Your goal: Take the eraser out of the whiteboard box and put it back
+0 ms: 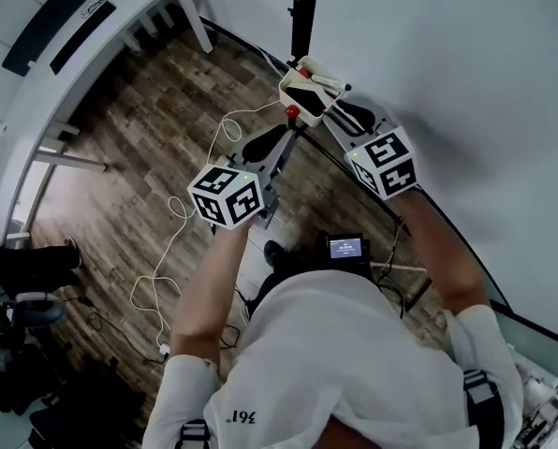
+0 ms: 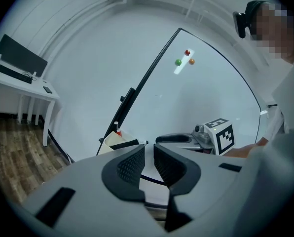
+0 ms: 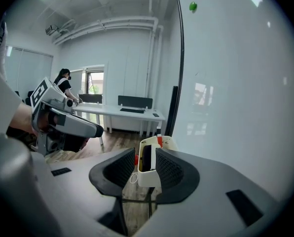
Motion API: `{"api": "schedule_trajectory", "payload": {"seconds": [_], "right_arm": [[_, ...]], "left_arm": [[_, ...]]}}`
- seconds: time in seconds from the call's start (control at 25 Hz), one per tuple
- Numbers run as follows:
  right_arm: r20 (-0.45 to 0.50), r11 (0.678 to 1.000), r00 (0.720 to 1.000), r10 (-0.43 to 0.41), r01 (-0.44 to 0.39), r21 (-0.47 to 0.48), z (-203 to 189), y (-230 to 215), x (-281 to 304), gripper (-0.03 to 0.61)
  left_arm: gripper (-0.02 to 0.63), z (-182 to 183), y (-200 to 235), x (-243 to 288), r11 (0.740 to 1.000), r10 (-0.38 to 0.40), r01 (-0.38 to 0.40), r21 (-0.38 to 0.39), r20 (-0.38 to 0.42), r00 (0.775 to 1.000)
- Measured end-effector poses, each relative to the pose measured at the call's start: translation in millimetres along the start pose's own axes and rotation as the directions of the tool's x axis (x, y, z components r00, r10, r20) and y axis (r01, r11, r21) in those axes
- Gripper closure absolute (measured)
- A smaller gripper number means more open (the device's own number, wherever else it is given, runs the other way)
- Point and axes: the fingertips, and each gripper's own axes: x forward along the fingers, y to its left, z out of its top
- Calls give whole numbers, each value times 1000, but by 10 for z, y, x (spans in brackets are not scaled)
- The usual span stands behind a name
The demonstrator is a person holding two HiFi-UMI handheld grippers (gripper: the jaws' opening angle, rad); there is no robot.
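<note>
The white whiteboard box (image 1: 301,104) hangs at the lower edge of the whiteboard (image 1: 447,54), with the black eraser (image 1: 309,93) and markers (image 1: 328,82) lying in it. My right gripper (image 1: 333,112) is just short of the box's right end. In the right gripper view its jaws (image 3: 145,157) stand open, and the box (image 3: 148,174) and the eraser (image 3: 147,158) show through the gap. My left gripper (image 1: 286,131) hovers below the box; its jaws (image 2: 149,152) are a narrow gap apart with nothing between them. The box (image 2: 111,143) lies beyond them.
Coloured magnets (image 2: 187,53) stick high on the whiteboard. A white desk (image 1: 82,26) stands at the far left on the wood floor, where a white cable (image 1: 167,251) trails. The board's black stand (image 1: 302,17) rises behind the box. A person (image 3: 65,83) stands at the far desk.
</note>
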Motion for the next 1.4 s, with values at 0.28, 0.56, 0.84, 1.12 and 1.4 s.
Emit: {"api": "schedule_trajectory", "payload": {"seconds": [0.28,0.56,0.84,1.12,1.4], "right_arm": [[-46,1000,999,-5,4,-27,-82,-49,195,422],[-89,999,996,-26,24,-32,-133,-94,418,386],[-124,999,992,-35,35,-2,-178,-122,586,371],[-135,999,990,-30,32,12,-205,-127,709,370],[-146,999,988,-52,53,-3,-204,-134,788,371]], "left_arm": [[558,-92,133,119,1000,12,-13,-10,-33,999],[545,-227,281,228,1000,28,-29,-10,-78,997],[512,-359,364,281,999,30,-31,-9,-123,992],[512,-427,464,333,999,36,-39,-14,-145,989],[512,-447,491,362,999,34,-39,-27,-156,987]]}}
